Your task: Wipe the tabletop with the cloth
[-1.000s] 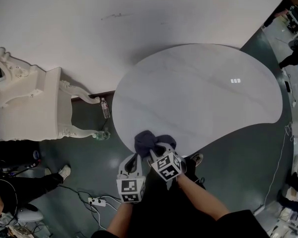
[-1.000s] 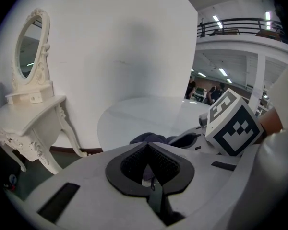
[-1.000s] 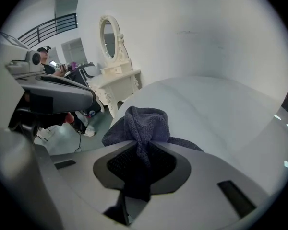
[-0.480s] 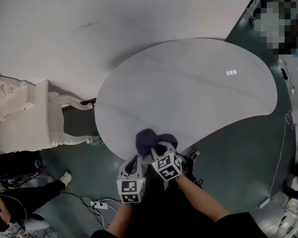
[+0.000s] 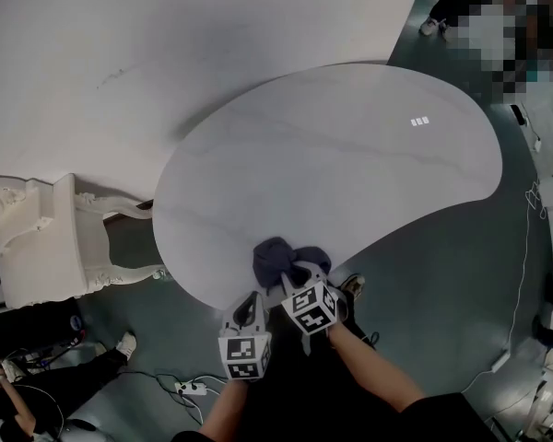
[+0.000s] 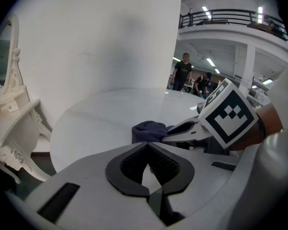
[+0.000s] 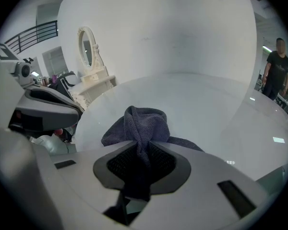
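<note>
A dark grey-blue cloth lies bunched at the near edge of the pale marble tabletop. My right gripper is shut on the cloth; in the right gripper view the cloth runs down between the two pads. My left gripper hangs just off the table's near edge, left of the right one, jaws shut with nothing between them. The left gripper view shows the cloth ahead and the right gripper to its right.
A white ornate dressing table stands left of the marble table, with a mirror on it. A white wall runs behind. Cables and a power strip lie on the green floor. People stand at the far right.
The head view has shifted, so the table and dressing table sit lower-left in the frame. Both grippers and the cloth stay at the near table edge.
</note>
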Available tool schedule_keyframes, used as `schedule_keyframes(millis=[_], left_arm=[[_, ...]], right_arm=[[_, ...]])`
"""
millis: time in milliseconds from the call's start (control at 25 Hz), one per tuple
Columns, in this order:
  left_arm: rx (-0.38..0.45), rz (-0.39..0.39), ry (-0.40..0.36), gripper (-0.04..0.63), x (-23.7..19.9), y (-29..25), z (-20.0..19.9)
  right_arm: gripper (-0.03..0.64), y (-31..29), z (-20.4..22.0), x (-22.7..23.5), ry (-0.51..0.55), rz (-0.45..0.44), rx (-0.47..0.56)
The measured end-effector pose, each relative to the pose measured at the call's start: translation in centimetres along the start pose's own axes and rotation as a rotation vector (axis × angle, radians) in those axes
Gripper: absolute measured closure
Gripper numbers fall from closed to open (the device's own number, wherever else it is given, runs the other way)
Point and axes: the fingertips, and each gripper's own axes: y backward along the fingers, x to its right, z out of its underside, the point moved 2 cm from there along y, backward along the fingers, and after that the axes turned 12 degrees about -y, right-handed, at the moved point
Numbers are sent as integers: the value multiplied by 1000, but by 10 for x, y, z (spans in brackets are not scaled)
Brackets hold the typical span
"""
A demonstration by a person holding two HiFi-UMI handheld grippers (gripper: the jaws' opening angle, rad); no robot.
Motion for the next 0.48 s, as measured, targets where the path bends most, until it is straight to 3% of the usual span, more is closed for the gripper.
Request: schedule_keyframes(millis=[480], left_arm=[[-14, 77, -43, 592, 57, -36, -33]], right_arm=[[554, 30, 2, 87, -108, 54, 41]])
